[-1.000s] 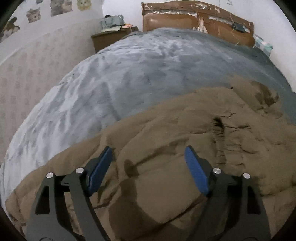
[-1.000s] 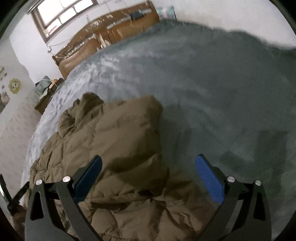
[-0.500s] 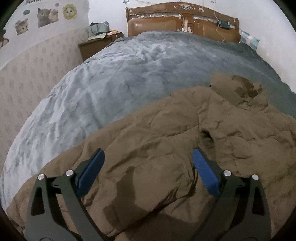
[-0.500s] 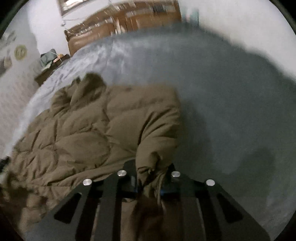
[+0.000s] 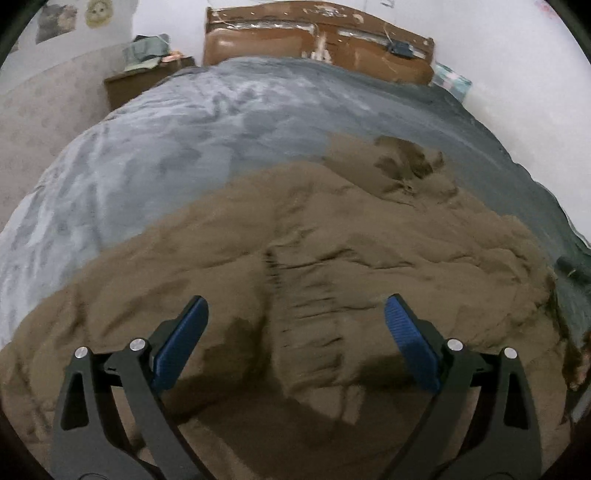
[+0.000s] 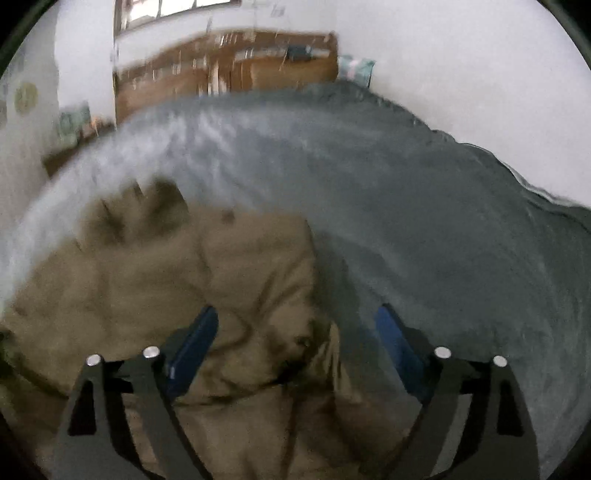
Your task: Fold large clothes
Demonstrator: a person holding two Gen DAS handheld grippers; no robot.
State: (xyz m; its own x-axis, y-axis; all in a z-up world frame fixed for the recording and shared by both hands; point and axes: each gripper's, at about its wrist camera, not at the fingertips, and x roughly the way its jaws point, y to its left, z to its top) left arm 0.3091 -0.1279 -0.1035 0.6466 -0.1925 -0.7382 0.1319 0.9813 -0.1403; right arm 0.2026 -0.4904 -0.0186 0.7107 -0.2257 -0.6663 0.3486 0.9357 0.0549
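Note:
A large brown padded jacket (image 5: 332, 240) lies spread and rumpled on a grey-blue blanket (image 5: 184, 129). My left gripper (image 5: 295, 299) hovers over the jacket's middle, open, with nothing pressed between its blue pads. In the right wrist view, which is blurred, the jacket (image 6: 221, 266) fills the lower left. My right gripper (image 6: 297, 309) is over the jacket's right edge and its jaws are opening. A bunched fold lies below the gap and the pads stand clear of it.
The blanket (image 6: 424, 192) covers a bed that reaches back to a brown headboard (image 5: 295, 33). A wooden nightstand (image 5: 140, 81) with piled items stands at the back left. White walls run close along the bed's right side.
The right gripper stood open, then shut on a fold at the jacket's edge, and now stands open again with the fold let go. The left gripper slid rightward over the jacket and widened slightly.

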